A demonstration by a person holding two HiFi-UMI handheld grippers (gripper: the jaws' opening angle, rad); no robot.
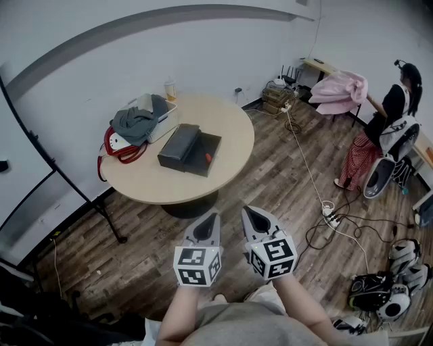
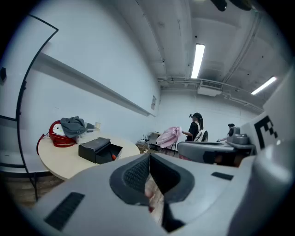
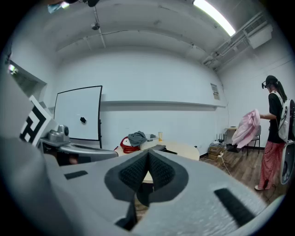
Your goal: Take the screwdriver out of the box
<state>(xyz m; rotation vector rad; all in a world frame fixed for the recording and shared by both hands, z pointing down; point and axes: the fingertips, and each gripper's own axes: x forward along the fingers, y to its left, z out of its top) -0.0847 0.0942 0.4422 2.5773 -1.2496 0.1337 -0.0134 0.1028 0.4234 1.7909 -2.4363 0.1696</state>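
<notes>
Left claw (image 1: 206, 223) and right claw (image 1: 254, 217) are both pressed together and empty. Well ahead of them, one bench (image 1: 155, 186) carries one open box (image 1: 189, 150). Of the one screwdriver (image 1: 208, 157), only a red bit shows.

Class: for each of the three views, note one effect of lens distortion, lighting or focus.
Head view: the wall ledge bows into an arc. Left gripper view: dark rounded corners, a ceiling light glares, and the near left hand-held gripper looks soft. Right gripper view: the same round vignette, with a bright strip light.

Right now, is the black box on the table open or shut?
Open: the black box shows its inside, with a red-orange item lying in it.
</notes>
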